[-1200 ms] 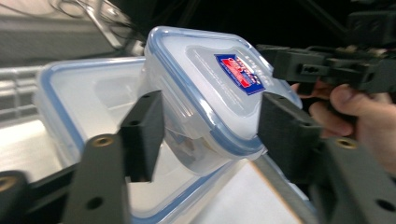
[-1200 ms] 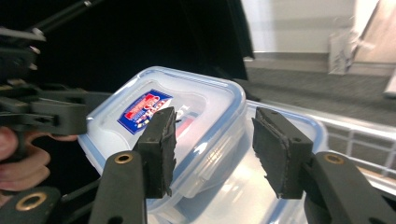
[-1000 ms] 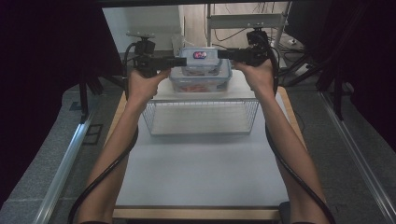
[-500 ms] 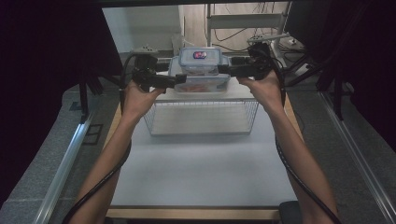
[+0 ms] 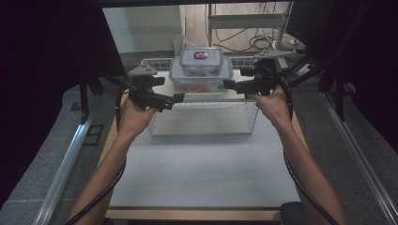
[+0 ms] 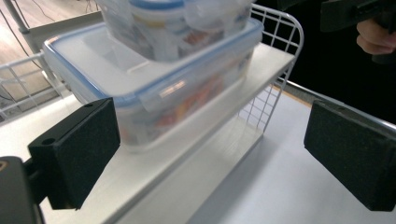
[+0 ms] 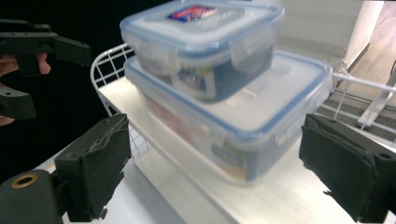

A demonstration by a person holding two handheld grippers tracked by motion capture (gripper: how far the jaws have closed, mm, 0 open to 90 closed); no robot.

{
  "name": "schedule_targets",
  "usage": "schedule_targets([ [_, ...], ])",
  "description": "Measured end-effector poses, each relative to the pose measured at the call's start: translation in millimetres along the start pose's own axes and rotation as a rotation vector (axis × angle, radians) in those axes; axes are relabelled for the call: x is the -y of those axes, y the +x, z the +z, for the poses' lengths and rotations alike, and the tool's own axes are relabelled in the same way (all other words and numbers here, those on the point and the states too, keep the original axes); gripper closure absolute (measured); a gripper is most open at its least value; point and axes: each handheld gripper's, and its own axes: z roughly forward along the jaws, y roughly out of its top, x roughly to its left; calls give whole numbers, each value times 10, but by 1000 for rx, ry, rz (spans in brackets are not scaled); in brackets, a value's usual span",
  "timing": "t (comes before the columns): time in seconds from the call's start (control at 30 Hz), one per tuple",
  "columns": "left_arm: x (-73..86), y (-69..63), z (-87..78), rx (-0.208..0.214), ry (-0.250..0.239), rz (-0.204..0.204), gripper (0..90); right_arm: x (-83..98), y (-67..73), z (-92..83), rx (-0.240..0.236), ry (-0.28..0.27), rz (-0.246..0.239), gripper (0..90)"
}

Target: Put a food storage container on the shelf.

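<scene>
1. Jaws of the left hand-held gripper (image 5: pixel 179 97) stand wide apart, holding nothing, just beside the left end of the large container (image 5: pixel 201 77).
2. The right hand-held gripper (image 5: pixel 227 85) is open too, at the opposite end.
3. The large container rests on the white shelf (image 6: pixel 196 135) of the wire rack (image 5: pixel 203 117), with the small container (image 5: pixel 201 60) stacked on top.
4. The step seems to be placing or fetching the stack; next, either retreat or close evenly on both ends.

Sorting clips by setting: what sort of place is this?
Probably a lab recording station: dark curtains flank a white table, cables trail on the floor behind, and stacked food containers sit staged on a wire rack.
</scene>
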Motion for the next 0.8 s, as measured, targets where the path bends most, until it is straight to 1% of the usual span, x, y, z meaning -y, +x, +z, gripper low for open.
schedule_targets([
  [0.07, 58, -34, -10, -1, 7, 13, 34, 47, 17, -20, 3, 3, -8, 73],
  [0.13, 121, -62, -15, 5, 7, 13, 33, 92, 31, -42, 7, 3, -19, 71],
  [0.23, 219, -97, -20, 16, 7, 11, 29, 161, 64, -68, 2, 4, -21, 65],
  [0.33, 315, -138, -22, 14, 11, 16, 25, 233, 103, -86, 2, 4, -32, 61],
  [0.47, 436, -203, -18, 5, 26, 36, 20, 337, 171, -92, -5, 15, -39, 50],
  [0.53, 498, -234, -17, -1, 29, 45, 17, 392, 208, -91, 8, 23, -48, 37],
  [0.57, 530, -248, -17, -1, 31, 46, 17, 421, 226, -87, 23, 26, -53, 25],
  [0.63, 599, -271, -16, 4, 28, 42, 15, 485, 262, -86, 45, 24, -60, 19],
  [0.73, 698, -298, -7, 11, 22, 30, 15, 576, 296, -68, 31, 37, -59, 19],
  [0.8, 753, -314, 6, 9, 30, 33, 14, 633, 317, -59, 21, 43, -61, 17],
])
